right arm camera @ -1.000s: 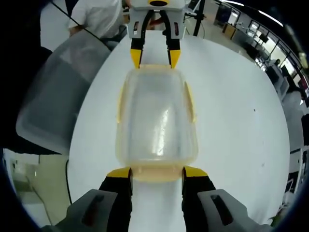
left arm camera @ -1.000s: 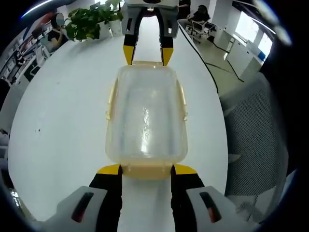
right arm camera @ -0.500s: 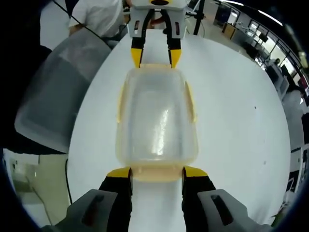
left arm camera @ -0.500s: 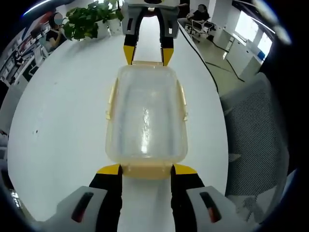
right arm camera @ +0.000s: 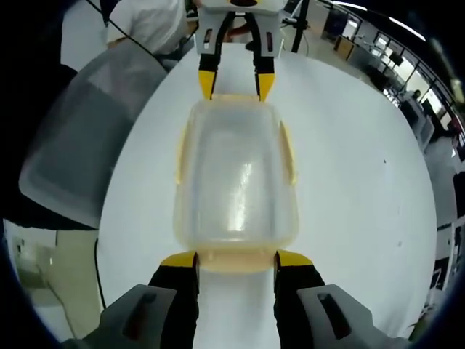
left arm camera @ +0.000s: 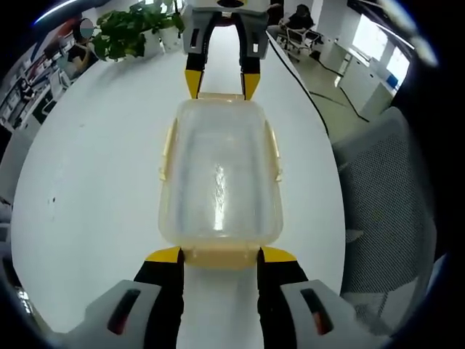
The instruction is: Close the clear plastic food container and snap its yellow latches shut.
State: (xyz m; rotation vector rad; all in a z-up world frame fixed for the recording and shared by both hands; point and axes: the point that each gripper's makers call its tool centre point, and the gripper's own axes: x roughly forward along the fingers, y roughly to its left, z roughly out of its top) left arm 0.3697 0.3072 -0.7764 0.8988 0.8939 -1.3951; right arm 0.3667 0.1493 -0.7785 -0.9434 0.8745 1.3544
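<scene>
Left gripper view: clear container (left arm camera: 220, 178) w/ lid on sits on the white bench (left arm camera: 94, 160), lengthwise between the two grippers. Left gripper (left arm camera: 220, 256) jaws are apart, yellow tips either side of the near end latch (left arm camera: 220, 257), touching or just beside it; can't tell if they press it. Opp. end: right gripper (left arm camera: 221, 81) comes in from the top, jaws apart too, tips flanking the far end latch (left arm camera: 221, 94). Side latches (left arm camera: 275, 156) lie along both long sides of the container, looking folded against the walls; can't tell if snapped. Potted plant (left arm camera: 134, 29) near the bench's far edge, mesh chair (left arm camera: 385, 211) just off the bench edge on the view's right.

Right gripper view: same setup mirrored. Container (right arm camera: 236, 178) runs from right gripper (right arm camera: 236, 258) to left gripper (right arm camera: 235, 83), both w/ jaws spread around the end latches. Person in white top (right arm camera: 149, 18) beyond the bench's far edge; grey chair back (right arm camera: 69, 145) off the edge on the view's left.
</scene>
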